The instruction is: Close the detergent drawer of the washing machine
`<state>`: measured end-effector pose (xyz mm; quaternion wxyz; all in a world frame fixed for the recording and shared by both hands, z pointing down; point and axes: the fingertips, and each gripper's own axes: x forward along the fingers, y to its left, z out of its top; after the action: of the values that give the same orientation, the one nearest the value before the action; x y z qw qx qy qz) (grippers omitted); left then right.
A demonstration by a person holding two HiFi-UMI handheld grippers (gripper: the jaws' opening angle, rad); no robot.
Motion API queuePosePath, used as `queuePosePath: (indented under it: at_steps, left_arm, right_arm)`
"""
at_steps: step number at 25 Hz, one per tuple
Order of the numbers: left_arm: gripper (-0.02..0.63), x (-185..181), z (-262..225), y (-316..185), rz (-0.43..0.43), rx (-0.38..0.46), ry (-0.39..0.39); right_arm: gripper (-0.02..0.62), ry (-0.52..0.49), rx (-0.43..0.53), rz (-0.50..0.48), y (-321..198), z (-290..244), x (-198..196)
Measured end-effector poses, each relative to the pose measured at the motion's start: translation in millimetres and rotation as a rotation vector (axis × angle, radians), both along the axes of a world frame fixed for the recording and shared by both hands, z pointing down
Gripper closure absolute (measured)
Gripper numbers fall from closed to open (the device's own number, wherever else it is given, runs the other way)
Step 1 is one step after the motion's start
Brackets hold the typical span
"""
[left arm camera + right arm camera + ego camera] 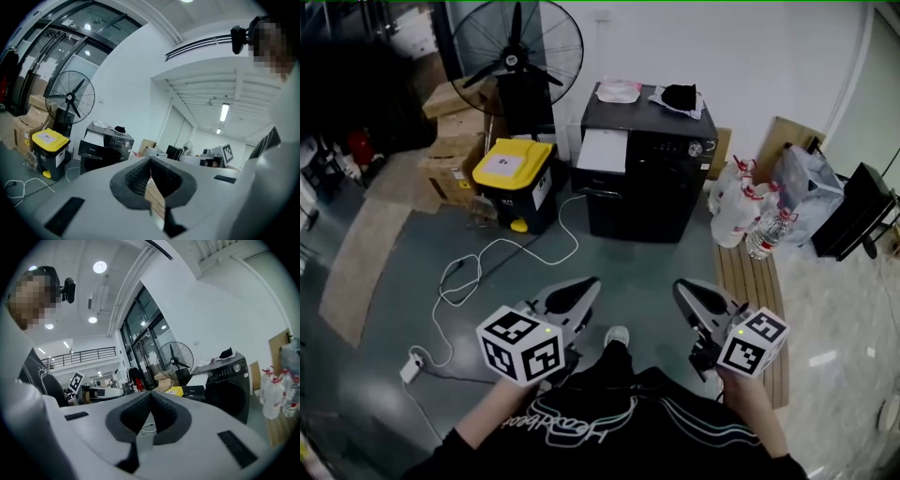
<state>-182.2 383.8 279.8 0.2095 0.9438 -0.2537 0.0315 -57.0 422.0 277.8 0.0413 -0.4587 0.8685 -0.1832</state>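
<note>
A black washing machine [652, 187] stands against the far wall, a few steps ahead of me. Its pale detergent drawer [602, 150] sticks out open at the front's top left. The machine [105, 150] and the drawer [93, 137] also show far off in the left gripper view, and the machine [229, 385] and drawer [198, 379] in the right gripper view. My left gripper [581, 286] and right gripper [684, 291] hang close to my body above the floor, well short of the machine. Both are shut with nothing held.
A yellow-lidded bin [514, 183] stands left of the machine, before a standing fan [517, 56] and cardboard boxes [450, 141]. A white cable [459, 281] snakes over the floor. Plastic bags and bottles [750, 211] and a wooden board [750, 291] lie to the right. A black cloth [679, 96] lies on the machine.
</note>
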Motion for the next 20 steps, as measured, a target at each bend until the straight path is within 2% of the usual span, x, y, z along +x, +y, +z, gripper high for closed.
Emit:
queuePosePath:
  at_steps: [9,13,20]
  left_arm:
    - [0.581,23.4,25.8,-62.6,0.005,-0.044,-0.002]
    - [0.581,36.7,35.7,-108.5,-0.007,-0.059,-0.007]
    - [0.581,71.7,62.8,-200.1,-0.001,-0.121,-0.028]
  right_arm:
    - [0.568,-0.009,-0.040,0.010,-57.5,22.7,23.2]
    - [0.568,0.016,-0.049,0.021,-101.1,30.9,40.0]
    - [0.568,-0.033,-0.110,0.026,-191.7,50.5,70.8]
